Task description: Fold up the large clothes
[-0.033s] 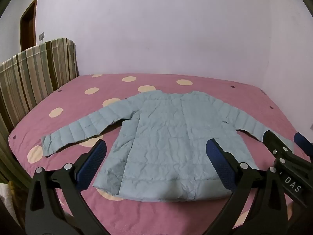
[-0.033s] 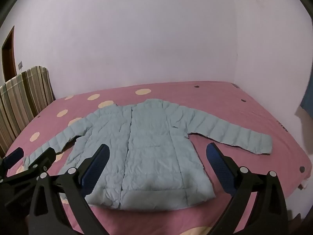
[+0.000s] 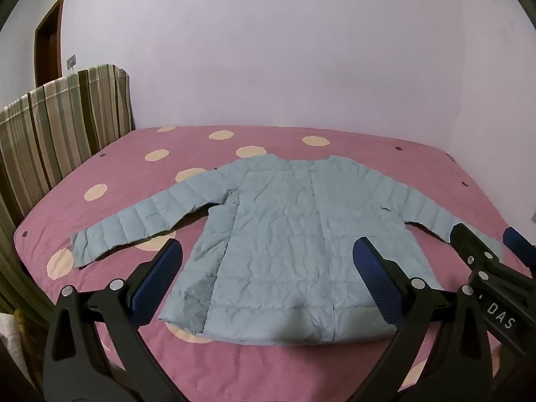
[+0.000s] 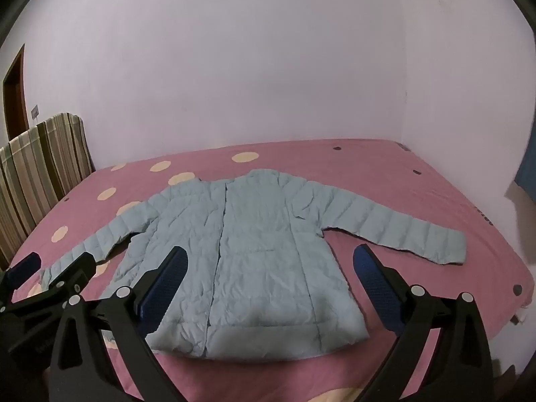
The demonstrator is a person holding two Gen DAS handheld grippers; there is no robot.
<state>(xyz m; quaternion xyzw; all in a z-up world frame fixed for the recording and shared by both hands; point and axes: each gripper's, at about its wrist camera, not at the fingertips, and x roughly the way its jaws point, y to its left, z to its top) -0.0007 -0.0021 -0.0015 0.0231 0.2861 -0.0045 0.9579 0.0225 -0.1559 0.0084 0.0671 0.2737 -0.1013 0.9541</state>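
- Pink polka-dot bedsheet (image 3: 335,140): loose under everything, likely to bunch if dragged.
- Pale blue quilted puffer jacket (image 3: 288,241): spread flat mid-bed, sleeves out; slippery, may spring open after folding.
- Left gripper (image 3: 264,278) and right gripper (image 4: 268,278): spread wide, empty, hovering short of the hem.

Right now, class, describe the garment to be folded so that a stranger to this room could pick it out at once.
Find the pink bed cover with pale yellow dots that fills the room's corner. Flat in its middle lies a light blue quilted jacket, front up, both sleeves spread out sideways. It is the only garment on the bed, unlike the striped cloth standing at the bed's left end.
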